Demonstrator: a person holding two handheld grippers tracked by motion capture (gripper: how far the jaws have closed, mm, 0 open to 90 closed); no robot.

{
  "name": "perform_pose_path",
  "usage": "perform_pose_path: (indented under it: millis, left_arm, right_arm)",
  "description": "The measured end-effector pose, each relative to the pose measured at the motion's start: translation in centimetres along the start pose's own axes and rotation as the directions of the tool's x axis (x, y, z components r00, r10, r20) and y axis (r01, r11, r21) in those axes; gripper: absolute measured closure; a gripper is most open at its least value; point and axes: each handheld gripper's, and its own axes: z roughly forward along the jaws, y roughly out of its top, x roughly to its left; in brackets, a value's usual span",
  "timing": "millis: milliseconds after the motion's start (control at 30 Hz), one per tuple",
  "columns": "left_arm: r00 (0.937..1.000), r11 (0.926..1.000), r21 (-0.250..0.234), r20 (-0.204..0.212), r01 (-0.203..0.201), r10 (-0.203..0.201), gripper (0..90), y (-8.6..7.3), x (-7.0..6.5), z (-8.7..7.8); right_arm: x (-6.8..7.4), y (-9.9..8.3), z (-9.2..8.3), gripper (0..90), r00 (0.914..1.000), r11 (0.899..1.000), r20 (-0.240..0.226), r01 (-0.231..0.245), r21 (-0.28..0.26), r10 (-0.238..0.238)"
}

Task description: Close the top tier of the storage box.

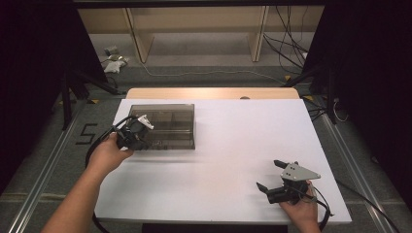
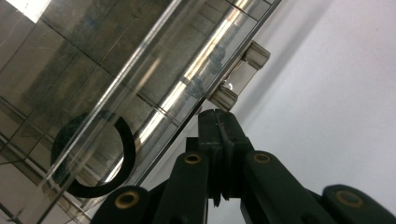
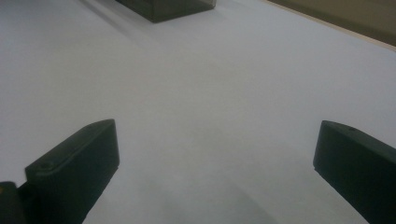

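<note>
On the white table top (image 1: 218, 145), toward its far left quarter, lies a flat smoke-tinted clear plastic organizer box (image 1: 165, 125), lid down, its long side running across the table. Through the lid I make out divider walls splitting the inside into several compartments; in the high view I cannot tell what any of them hold. In the left gripper view one black ring (image 2: 93, 154) shows through the clear plastic, lying flat in a compartment near the box's edge. The other compartments there give back only glare and reflections, contents not readable.

My left gripper (image 1: 141, 127) sits at the box's near left corner, hand behind it, cable looping off the table edge. Its jaws are clenched tight together with nothing between them; the joined tips (image 2: 217, 116) stand just below a small clear latch tab (image 2: 239, 74) that juts from the box's side wall. Touching or a hair apart — I cannot tell.

My right gripper (image 1: 273, 175) rests near the front right of the table, well apart from the box, grey three-cornered plate on top. Its jaws are spread wide, released, bare white surface between them. In the right gripper view a dark corner of the box (image 3: 168, 7) shows far off at the top.
</note>
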Motion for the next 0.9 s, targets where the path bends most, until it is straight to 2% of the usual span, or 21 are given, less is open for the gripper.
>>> perform_pose_path:
  millis: [167, 400, 467, 500, 567, 667, 767, 900]
  left_arm:
    - [0.9996, 0.9994, -0.016, -0.005, 0.029, -0.029, 89.3, 0.1, 0.4, 0.1]
    - [0.9977, 0.9976, -0.048, -0.044, 0.049, -0.052, 89.3, 0.5, 0.7, 0.5]
    - [0.9954, 0.9951, -0.069, -0.060, 0.071, -0.075, 89.3, 0.6, 0.9, 0.7]
    - [0.9952, 0.9936, -0.073, -0.038, 0.087, -0.090, 89.4, 0.6, 1.1, 0.8]
    - [0.9942, 0.9917, -0.079, -0.029, 0.101, -0.104, 89.4, 0.5, 1.2, 1.0]
    - [0.9928, 0.9905, -0.090, -0.050, 0.104, -0.108, 89.3, 0.2, 1.0, 0.9]
    - [0.9910, 0.9874, -0.106, -0.052, 0.117, -0.123, 88.2, 0.0, 1.1, 0.4]
    - [0.9919, 0.9868, -0.116, -0.046, 0.113, -0.119, 85.0, -0.2, 0.9, -0.4]
  right_arm:
    - [0.0, 0.0, 0.0, 1.3, 1.0000, 1.000, 0.001, 0.002, -0.001, -0.002]
    - [0.0, 0.0, 0.0, 1.4, 1.0000, 1.000, 0.001, 0.003, 0.001, -0.003]
    - [0.0, 0.0, 0.0, 1.4, 1.0000, 1.000, 0.001, 0.003, 0.000, -0.003]
    - [0.0, 0.0, 0.0, 1.4, 1.0000, 1.000, 0.002, 0.003, 0.000, -0.003]
    - [0.0, 0.0, 0.0, 1.4, 1.0000, 1.000, 0.002, 0.003, 0.000, -0.003]
    - [0.0, 0.0, 0.0, 1.4, 1.0000, 1.000, 0.001, 0.003, -0.001, -0.003]
    - [0.0, 0.0, 0.0, 1.4, 1.0000, 1.000, 0.001, 0.004, 0.001, -0.004]
    - [0.0, 0.0, 0.0, 1.4, 1.0000, 1.000, 0.000, 0.002, 0.001, -0.002]
